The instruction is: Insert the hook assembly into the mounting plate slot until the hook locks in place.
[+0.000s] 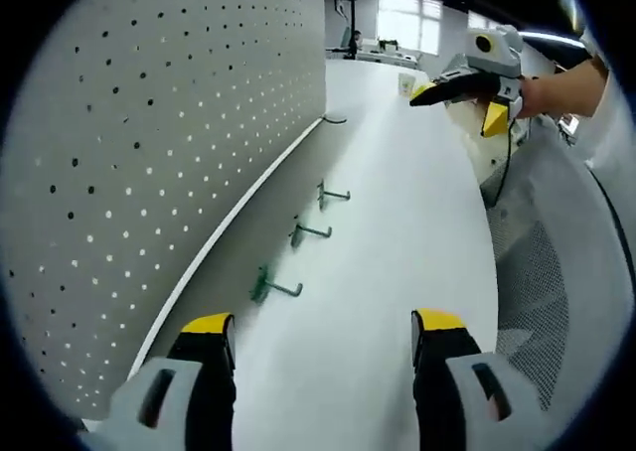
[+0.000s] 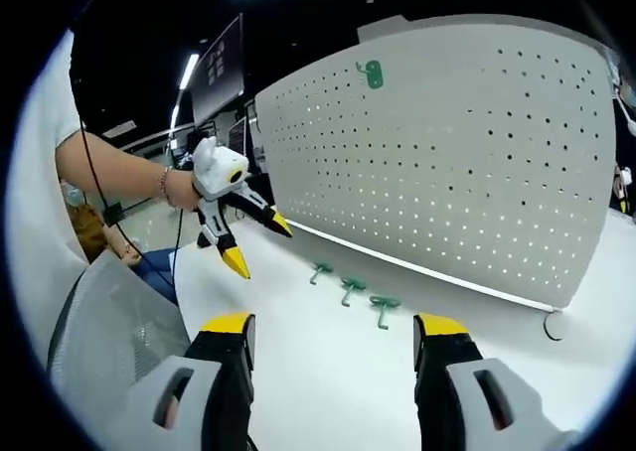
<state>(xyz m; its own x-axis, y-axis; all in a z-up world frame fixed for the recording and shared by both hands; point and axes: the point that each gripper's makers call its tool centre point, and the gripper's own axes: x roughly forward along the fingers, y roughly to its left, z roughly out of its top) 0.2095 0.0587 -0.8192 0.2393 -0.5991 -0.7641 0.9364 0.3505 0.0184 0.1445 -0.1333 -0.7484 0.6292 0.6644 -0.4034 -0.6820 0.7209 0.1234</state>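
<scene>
Hooks [image 1: 273, 288] lie in a row on my white bench [image 1: 397, 232], near the pegboard [image 1: 149, 123]. My left claw [image 1: 323, 322] and right claw [image 2: 333, 324] are wide open, holding nothing.

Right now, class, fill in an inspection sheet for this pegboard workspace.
Surface: white table, bare around the hooks.
Job's things: three green hooks lying in a row in front of the upright pegboard; one green piece already hanging near the board's top.
Clutter: nothing seen.
Grippers: left gripper and right gripper both open, holding nothing.
Cables: a dark cable hanging from the right gripper.
Surroundings: mesh chair, ceiling lights.
</scene>
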